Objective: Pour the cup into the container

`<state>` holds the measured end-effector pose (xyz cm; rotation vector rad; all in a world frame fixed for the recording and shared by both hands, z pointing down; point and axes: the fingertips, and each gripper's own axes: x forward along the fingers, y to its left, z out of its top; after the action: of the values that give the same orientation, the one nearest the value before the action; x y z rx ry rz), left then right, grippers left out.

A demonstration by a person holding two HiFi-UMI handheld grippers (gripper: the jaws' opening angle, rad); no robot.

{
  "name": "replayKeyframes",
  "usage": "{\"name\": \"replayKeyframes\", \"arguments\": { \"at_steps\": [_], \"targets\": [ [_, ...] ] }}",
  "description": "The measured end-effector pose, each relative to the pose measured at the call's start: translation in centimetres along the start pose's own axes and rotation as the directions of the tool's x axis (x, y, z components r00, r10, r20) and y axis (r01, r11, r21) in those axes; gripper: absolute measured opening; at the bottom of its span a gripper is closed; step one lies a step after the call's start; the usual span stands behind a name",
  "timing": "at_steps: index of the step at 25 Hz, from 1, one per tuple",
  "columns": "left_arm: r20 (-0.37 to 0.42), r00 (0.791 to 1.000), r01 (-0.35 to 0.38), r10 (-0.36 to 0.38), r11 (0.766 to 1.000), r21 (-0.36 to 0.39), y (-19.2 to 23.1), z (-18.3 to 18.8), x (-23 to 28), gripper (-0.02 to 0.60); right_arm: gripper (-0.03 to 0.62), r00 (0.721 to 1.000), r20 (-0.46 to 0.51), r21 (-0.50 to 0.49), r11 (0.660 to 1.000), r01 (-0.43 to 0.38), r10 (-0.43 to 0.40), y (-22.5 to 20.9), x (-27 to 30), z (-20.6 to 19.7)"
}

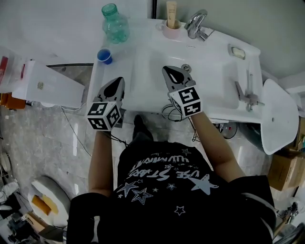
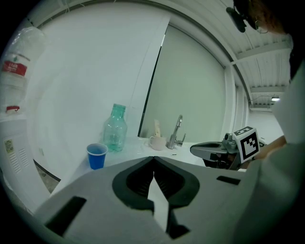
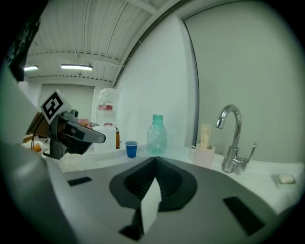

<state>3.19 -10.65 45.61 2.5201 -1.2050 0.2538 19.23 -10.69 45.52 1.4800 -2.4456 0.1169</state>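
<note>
**Visitor:** Cup, the blue one, is the story here. Where is it, and has it been poured?

**Onlooker:** Start nearest the person. At the front edge of the white sink, the left gripper and the right gripper hang side by side, each with its jaws pressed together on nothing. Beyond the left one, the cup stands upright on the counter, left of the basin and well apart from both grippers.

**Visitor:** Anything in it?

**Onlooker:** Too small to tell. Just behind it stands a clear green bottle, upright, which I take for the container. I see no obvious liquid in it, but cannot be sure.

**Visitor:** So how far along?

**Onlooker:** Undecided, by my reading. A cup waiting to be lifted would look like this, and so would one set back after emptying.

**Visitor:** And farther back?

**Onlooker:** A pink mug with a tube standing in it, beside the tap.
</note>
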Motion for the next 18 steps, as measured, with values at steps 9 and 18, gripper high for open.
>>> {"name": "replayKeyframes", "arguments": {
  "at_steps": [9, 18],
  "targets": [
    [-0.001, 0.999, 0.054, -0.054, 0.998, 0.031, -6.9, -1.5, -1.9, 0.012, 0.006, 0.994, 0.044, 0.018, 0.995, 0.102, -0.103, -1.7, -9.3, -0.4],
    [-0.01, 0.995, 0.103, -0.102, 0.994, 0.047, -13.6, -3.7, -3.2, 0.012, 0.006, 0.989, 0.037, -0.017, 0.989, 0.146, -0.145, -2.2, -17.1, -2.6]
  ]
}}
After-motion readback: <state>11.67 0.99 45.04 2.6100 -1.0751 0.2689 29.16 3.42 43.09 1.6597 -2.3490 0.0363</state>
